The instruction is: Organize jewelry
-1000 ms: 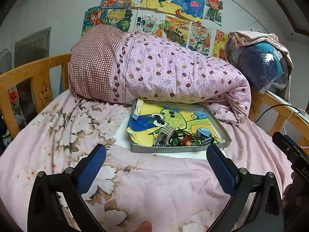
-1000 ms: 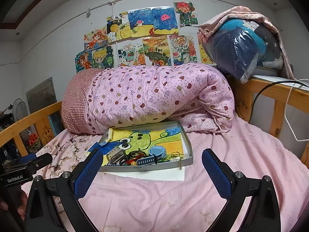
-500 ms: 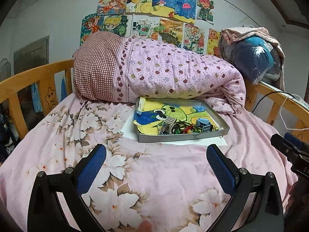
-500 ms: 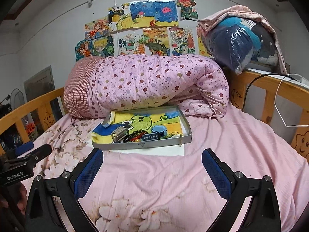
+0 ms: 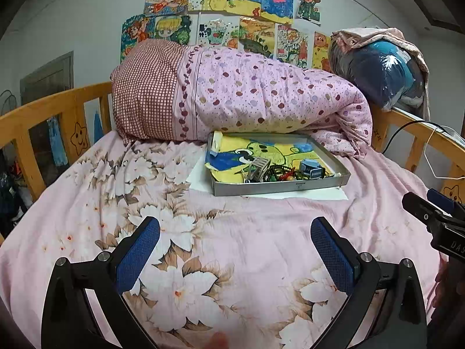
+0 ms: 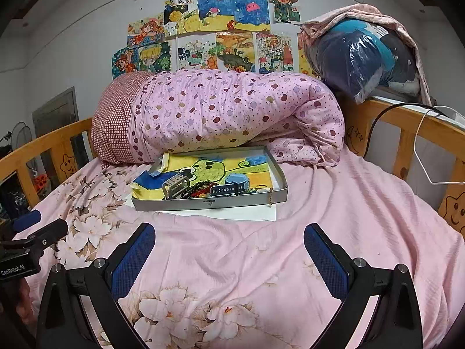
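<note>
wide bed under a pink flowered sheet, wooden rails at left and right. across the far end, a rolled pink spotted quilt with a red checked end at left, long axis left to right. on the wall beyond, a patch of children's drawings; at far right, on the rail, a blue bundle in clear plastic under a pink cloth.

in the middle of the bed, just near of the quilt and touching its lower edge: a shallow grey metal tray, rectangular, long axis left to right, near wall facing the cameras. under it a white sheet of paper, showing past the near and left edges. inside, lining the floor, a yellow, green and blue cartoon drawing.

along the tray's near wall, heaped together, the jewelry, tangled and partly too small to sort out: a silver-grey metal link band standing curled at left; dark bead strings with red and orange beads in the middle; a blue watch at right, its dark strap lying left to right. at the near right corner a thin gold chain draped over the tray wall, hanging down onto the paper.

left claw spread wide, blue pads apart, holding nothing, low over the sheet well near of the tray. right claw likewise spread wide and holding nothing, near of the tray, to the right of the left one.
</note>
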`<state>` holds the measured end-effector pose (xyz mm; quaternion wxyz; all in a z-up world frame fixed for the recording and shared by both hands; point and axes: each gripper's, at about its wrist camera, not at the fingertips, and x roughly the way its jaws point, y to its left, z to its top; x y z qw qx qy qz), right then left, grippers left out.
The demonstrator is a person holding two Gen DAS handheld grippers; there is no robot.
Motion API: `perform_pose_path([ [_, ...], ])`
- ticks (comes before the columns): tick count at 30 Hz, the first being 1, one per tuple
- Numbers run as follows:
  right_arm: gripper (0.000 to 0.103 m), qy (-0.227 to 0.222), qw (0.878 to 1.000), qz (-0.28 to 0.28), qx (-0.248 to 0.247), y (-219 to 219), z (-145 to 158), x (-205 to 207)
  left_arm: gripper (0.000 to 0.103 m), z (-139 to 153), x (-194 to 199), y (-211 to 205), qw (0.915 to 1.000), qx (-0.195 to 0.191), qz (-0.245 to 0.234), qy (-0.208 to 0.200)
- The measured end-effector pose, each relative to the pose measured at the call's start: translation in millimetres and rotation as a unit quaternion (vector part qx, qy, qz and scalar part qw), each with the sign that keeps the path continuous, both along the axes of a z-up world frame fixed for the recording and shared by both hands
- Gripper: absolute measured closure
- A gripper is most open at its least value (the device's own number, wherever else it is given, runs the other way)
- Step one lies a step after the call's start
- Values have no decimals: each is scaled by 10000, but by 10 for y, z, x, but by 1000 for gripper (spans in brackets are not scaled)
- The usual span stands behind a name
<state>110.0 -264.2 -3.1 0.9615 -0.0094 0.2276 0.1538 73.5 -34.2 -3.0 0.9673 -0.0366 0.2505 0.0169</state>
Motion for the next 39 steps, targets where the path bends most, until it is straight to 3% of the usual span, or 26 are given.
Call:
perform_pose_path([
  [39, 0, 57, 10000, 56, 17, 14, -20, 12, 1, -37, 13, -14, 9999, 91, -72, 26],
])
